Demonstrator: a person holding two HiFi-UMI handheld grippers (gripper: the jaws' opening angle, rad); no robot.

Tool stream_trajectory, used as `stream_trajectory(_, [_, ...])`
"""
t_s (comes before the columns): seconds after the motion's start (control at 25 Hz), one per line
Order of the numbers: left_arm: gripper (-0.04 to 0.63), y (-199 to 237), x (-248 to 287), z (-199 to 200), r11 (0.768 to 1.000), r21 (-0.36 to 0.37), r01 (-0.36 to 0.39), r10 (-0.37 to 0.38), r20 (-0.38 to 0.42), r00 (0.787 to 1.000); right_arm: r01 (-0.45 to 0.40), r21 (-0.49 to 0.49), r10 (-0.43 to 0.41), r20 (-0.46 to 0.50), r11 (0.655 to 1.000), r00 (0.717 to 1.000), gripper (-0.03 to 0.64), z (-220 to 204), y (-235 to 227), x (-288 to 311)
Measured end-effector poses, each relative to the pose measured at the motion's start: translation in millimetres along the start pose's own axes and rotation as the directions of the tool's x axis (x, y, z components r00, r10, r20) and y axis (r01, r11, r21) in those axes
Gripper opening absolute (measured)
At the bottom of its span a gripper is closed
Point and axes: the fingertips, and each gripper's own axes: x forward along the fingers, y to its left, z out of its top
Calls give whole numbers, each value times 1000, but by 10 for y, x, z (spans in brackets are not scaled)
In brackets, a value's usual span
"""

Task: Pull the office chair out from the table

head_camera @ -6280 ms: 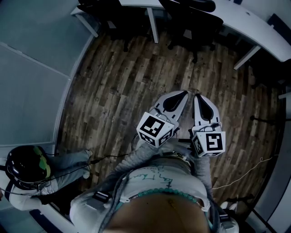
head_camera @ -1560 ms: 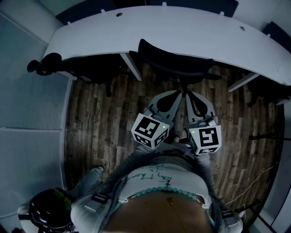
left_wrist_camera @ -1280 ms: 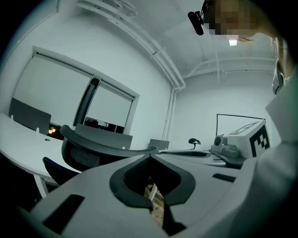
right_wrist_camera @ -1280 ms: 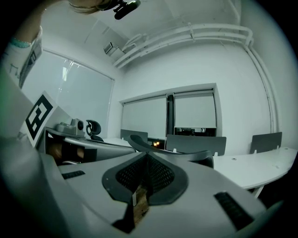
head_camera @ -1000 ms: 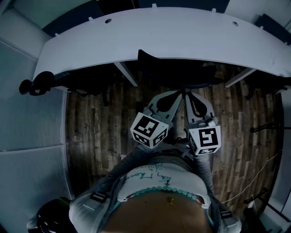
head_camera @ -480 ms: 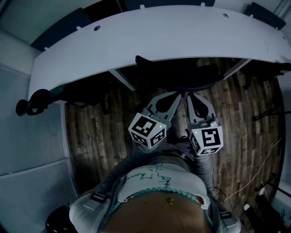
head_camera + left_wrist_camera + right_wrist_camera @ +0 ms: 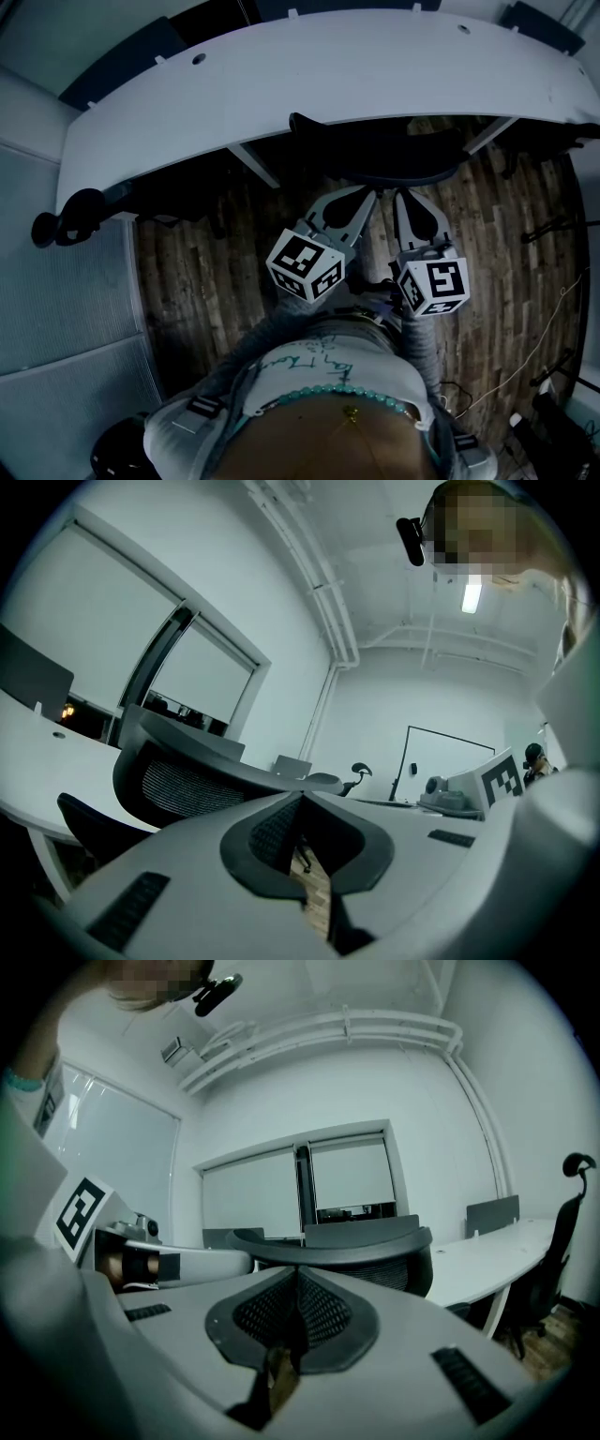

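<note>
While left tongs [image 7: 367, 191] and right tongs [image 7: 403, 193] hang shut, the office chair [image 7: 375, 150] seems just ahead, under the table [image 7: 328, 75] edge.

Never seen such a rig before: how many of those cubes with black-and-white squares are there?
2. One cube sits on the left gripper, the other on the right gripper, both near the person's waist. None seems hidden.

Black mesh office chair [image 7: 375, 155], white table [image 7: 328, 84], brown plank floor [image 7: 206, 281]

Black mesh-backed office chair [image 7: 375, 155], tucked under white table [image 7: 309, 84] (curved)
</note>
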Motion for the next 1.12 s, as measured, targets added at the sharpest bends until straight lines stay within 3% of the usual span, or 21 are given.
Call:
stream_trajectory(0.44, [19, 65, -74, 21, 992, -121, 44, -35, 74, 997, -62, 164, 57, 36, 984, 998, 25, -20, -2, -15])
stream_trajectory(0.52, [55, 86, -78, 11, 983, -176, 54, -39, 85, 996, -80, 211, 72, 46, 974, 996, 59, -26, 1, -10])
stream_trajectory(0.6, [124, 121, -88, 1, 971, -231, 65, -44, 95, 995, -98, 262, 86, 59, 960, 995, 133, -29, 12, 9])
stream_trajectory(0.88, [181, 258, -87, 106, 922, -376, 87, -27, 164, 986, -175, 488, 115, 152, 855, 982, 220, 73, -53, 72])
stream_trajectory(1.12, [239, 323, -27, 175, 879, -465, 101, -11, 191, 981, -161, 612, 60, 182, 774, 981, 256, 112, -190, 140])
